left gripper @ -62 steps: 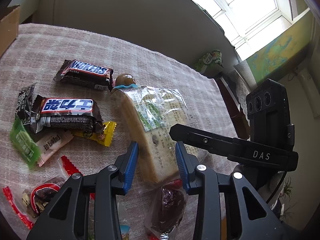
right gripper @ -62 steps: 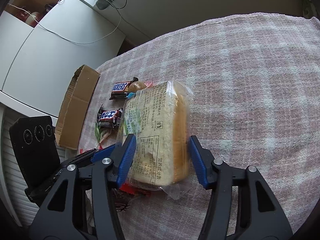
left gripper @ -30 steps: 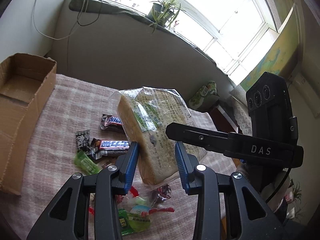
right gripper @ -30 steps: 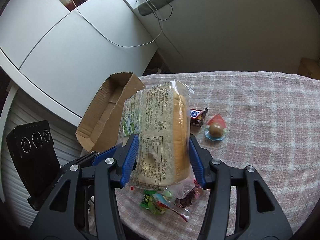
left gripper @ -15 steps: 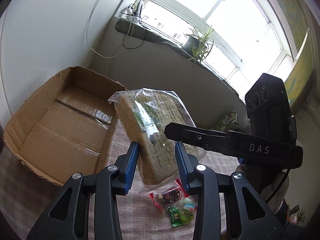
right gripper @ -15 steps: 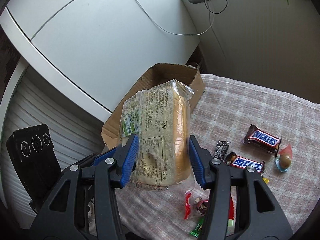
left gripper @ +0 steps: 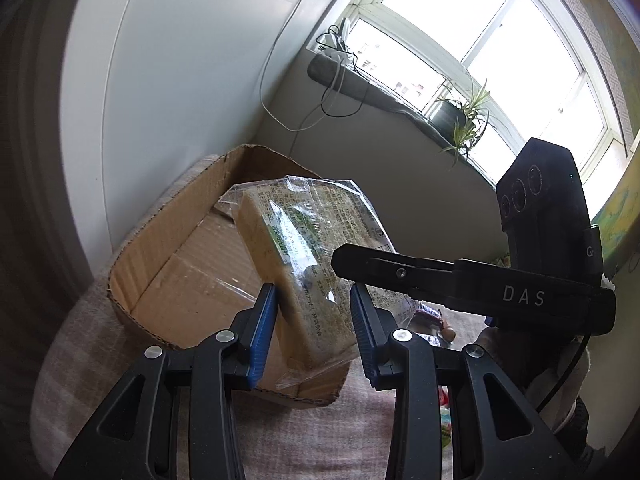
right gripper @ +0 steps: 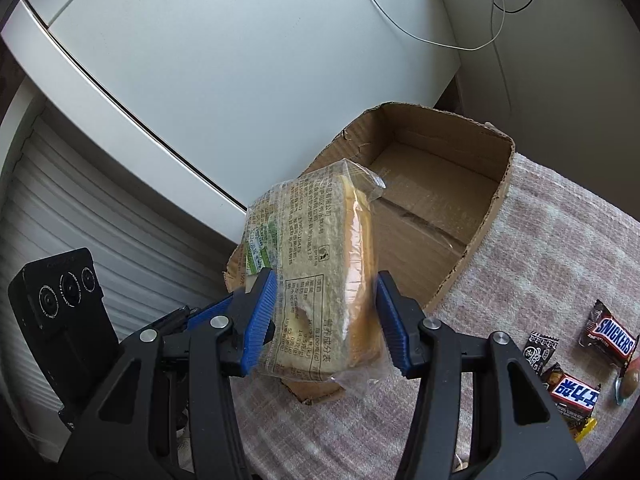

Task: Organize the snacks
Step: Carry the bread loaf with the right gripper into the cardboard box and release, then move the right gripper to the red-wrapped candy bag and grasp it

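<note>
Both grippers (left gripper: 314,322) (right gripper: 326,318) hold bread bag (right gripper: 320,268) above box rim (right gripper: 486,224).

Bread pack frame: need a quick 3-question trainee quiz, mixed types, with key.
1. True or false: the bread pack already rests on the floor of the cardboard box.
2. How many hand-held grippers clamp the pack? A) none B) one C) two
3. Fill in: on the cloth, the red-lettered bar reads ____.

Key:
1. False; it hangs above the box's near edge.
2. C; the left hand-held gripper and the right hand-held gripper each squeeze it.
3. Snickers.
</note>
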